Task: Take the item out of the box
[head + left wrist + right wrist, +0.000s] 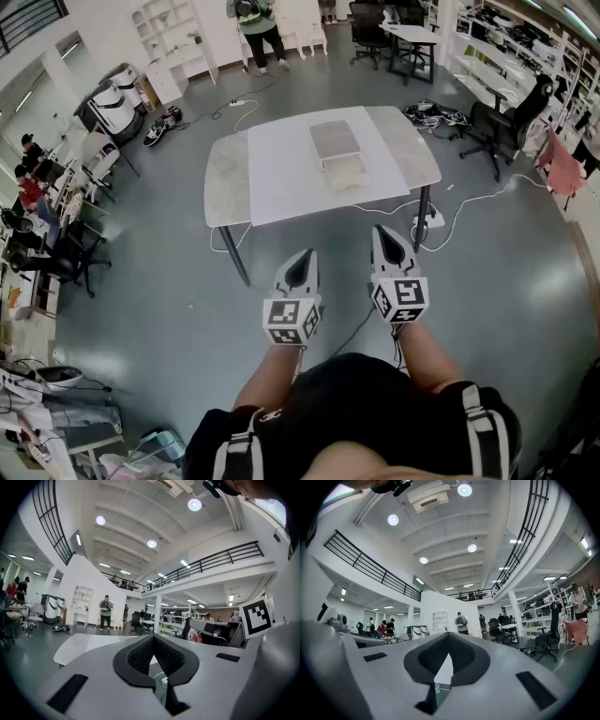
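Table (281,183) out in the middle of the floor, that's the head view, and the box (335,141) lies flat on the white centre strip, toward the far side. A pale cream thing (345,175) rests against the box's near edge; item or flap, I can't tell. Both grippers hang well short of the table, low in front of the person: left gripper (304,258) and right gripper (385,239) side by side, noses aimed at the table.

Over to the left gripper view: fingers (136,657) together at the tips, nothing between them.

Right gripper view: pads (427,660) meet at the tip too, empty, with white tabletop showing through the gap below.
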A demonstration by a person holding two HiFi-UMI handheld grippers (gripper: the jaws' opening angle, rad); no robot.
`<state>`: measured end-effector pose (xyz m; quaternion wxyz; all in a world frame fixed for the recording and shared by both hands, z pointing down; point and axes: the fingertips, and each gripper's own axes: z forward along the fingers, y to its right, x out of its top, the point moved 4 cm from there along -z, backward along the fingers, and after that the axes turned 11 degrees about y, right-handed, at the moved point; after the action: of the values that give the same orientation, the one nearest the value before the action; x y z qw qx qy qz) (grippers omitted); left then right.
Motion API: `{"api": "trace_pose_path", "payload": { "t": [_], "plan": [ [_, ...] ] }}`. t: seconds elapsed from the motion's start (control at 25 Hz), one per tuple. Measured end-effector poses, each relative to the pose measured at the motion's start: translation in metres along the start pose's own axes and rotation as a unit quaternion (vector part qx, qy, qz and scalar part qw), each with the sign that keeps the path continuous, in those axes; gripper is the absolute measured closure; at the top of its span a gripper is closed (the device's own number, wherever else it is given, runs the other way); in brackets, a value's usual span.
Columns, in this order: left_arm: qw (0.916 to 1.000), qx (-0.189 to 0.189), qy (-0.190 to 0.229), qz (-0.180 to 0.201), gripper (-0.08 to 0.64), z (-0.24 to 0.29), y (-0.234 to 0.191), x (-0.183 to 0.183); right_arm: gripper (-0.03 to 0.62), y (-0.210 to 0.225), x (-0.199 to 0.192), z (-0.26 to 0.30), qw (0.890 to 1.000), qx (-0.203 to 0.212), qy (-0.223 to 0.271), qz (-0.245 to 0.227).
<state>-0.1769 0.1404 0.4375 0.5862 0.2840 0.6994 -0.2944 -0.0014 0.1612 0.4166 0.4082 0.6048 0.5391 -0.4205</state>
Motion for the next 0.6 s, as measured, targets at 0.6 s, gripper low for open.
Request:
{"api": "trace_pose_path", "payload": {
  "t": [0.6],
  "plan": [
    [0.9998, -0.013, -0.013, 0.008, 0.555, -0.004, 0.015, 0.0, 0.58, -0.007, 0.007, -0.02, 1.0, 0.013, 0.011, -0.006]
  ]
}}
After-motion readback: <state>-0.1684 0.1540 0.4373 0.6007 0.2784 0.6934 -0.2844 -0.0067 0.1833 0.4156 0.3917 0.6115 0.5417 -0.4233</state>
